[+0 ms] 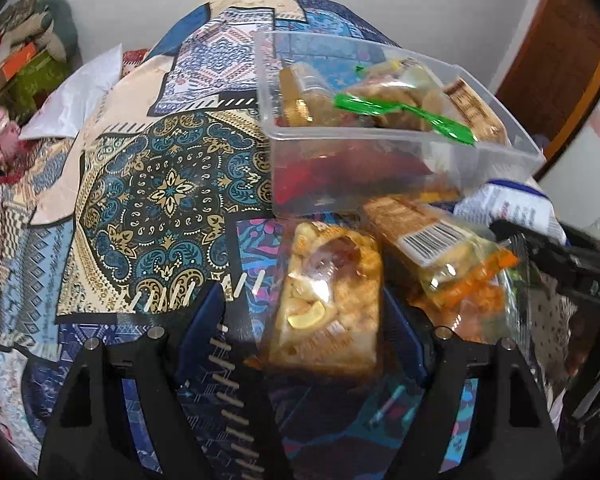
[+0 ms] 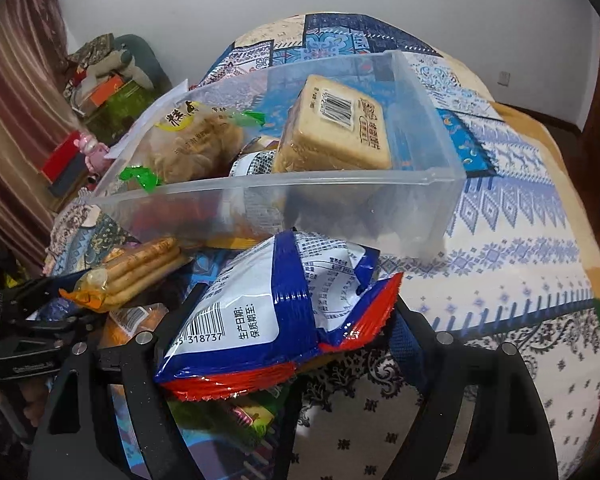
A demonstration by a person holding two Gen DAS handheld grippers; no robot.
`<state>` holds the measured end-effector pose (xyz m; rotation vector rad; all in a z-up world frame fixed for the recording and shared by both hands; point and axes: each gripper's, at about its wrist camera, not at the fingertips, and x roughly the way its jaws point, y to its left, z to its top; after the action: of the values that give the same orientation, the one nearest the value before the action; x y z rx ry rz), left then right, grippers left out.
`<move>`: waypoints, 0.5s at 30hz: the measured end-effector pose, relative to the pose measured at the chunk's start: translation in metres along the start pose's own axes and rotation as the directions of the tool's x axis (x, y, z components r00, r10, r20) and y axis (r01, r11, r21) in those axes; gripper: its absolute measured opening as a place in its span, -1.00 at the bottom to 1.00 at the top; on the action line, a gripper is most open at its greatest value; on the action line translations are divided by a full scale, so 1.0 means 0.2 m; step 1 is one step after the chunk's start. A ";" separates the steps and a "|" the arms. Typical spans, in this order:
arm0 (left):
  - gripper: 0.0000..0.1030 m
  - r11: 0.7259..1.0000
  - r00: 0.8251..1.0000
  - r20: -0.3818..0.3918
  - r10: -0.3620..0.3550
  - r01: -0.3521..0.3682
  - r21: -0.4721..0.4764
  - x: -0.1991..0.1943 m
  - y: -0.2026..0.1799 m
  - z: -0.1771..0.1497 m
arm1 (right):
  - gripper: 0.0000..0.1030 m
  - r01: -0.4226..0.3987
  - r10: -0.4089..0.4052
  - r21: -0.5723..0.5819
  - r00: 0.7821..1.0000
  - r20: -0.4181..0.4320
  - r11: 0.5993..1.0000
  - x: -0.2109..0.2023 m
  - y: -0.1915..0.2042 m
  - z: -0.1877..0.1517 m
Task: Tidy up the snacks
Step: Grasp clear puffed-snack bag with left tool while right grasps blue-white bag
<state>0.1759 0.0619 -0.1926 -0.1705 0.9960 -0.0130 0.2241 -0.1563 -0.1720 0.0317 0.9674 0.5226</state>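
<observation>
Two tools, both wide: our left tool straddles a soft nut-snack packet on the bedspread; our right tool straddles a crinkly, slippery blue-and-white snack bag, best pinched mid-body, beside the clear bin.

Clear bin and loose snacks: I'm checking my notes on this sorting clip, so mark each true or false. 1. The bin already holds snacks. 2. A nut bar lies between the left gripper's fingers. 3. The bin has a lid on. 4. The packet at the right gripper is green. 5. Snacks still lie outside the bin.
1. True: the bin holds several packets.
2. True: the nut bar lies between the left gripper fingers.
3. False: it is open-topped.
4. False: the packet at the right gripper is white, blue and red.
5. True: a biscuit pack lies on the cloth.
</observation>
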 end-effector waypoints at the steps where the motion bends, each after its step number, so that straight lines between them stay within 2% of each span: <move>1: 0.46 1.000 1.000 -0.003 -0.013 0.013 -0.012 0.01 0.01 0.00 | 0.52 -0.003 0.003 0.002 1.000 0.002 1.000 0.00 0.00 -0.01; 3: 0.35 0.999 1.000 0.006 -0.024 0.024 -0.024 0.02 0.02 0.00 | 0.44 -0.004 0.004 -0.003 1.000 0.009 1.000 -0.01 0.01 -0.02; 5: 0.02 1.000 1.000 0.020 -0.014 0.015 -0.012 0.01 0.01 -0.01 | 0.39 0.006 -0.006 -0.009 1.000 0.014 1.000 -0.02 0.01 -0.03; 6: -0.08 1.000 1.000 0.022 -0.015 0.016 -0.007 0.01 0.01 -0.01 | 0.34 0.009 -0.009 -0.010 1.000 0.017 1.000 -0.03 0.01 -0.03; 15: -0.10 1.000 0.999 0.034 -0.013 0.014 -0.021 -0.10 0.03 -0.05 | 0.15 -0.007 0.007 0.018 0.999 0.045 1.000 -0.13 0.01 -0.07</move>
<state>0.1563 0.0683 -0.1824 -0.1964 0.9617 -0.0119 0.2013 -0.1694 -0.1591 0.0626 0.9285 0.5178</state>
